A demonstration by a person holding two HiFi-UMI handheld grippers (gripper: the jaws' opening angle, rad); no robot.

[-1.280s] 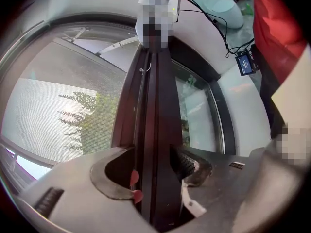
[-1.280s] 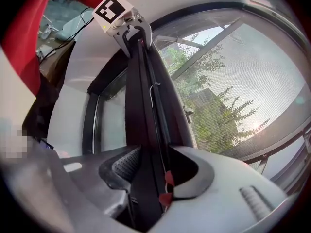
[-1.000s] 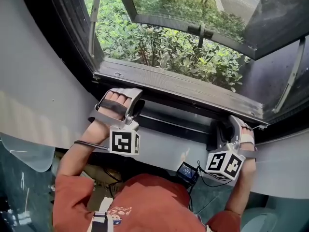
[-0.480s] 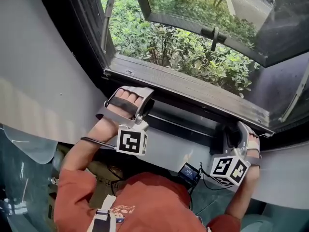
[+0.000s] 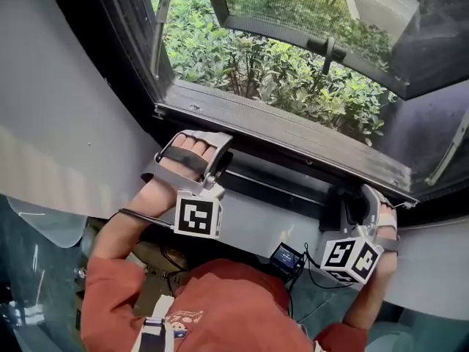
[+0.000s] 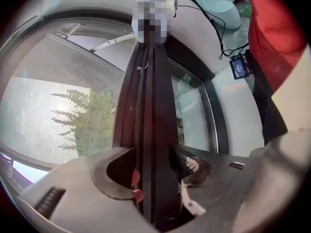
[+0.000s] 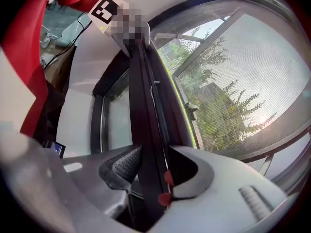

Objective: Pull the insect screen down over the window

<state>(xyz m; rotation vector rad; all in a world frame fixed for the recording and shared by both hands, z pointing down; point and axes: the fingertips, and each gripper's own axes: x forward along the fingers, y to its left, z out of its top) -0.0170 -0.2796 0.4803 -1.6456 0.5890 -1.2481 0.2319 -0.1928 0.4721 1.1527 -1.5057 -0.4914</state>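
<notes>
The insect screen's dark bottom bar lies low along the window, just under the sill. My left gripper is shut on the bar's left part and my right gripper on its right part. In the left gripper view the bar runs straight up between the jaws of the left gripper, with the grey mesh to its left. In the right gripper view the bar sits clamped in the right gripper, with mesh to its right.
Beyond the sill an outward-opening sash with a handle hangs over green shrubs. A white wall curves around the frame. A small lit device with cables hangs near the person's red top.
The head view has shifted a little to the right and closer. Both grippers stay clamped on the bar at the foot of the window, with hardly any movement against the sill.
</notes>
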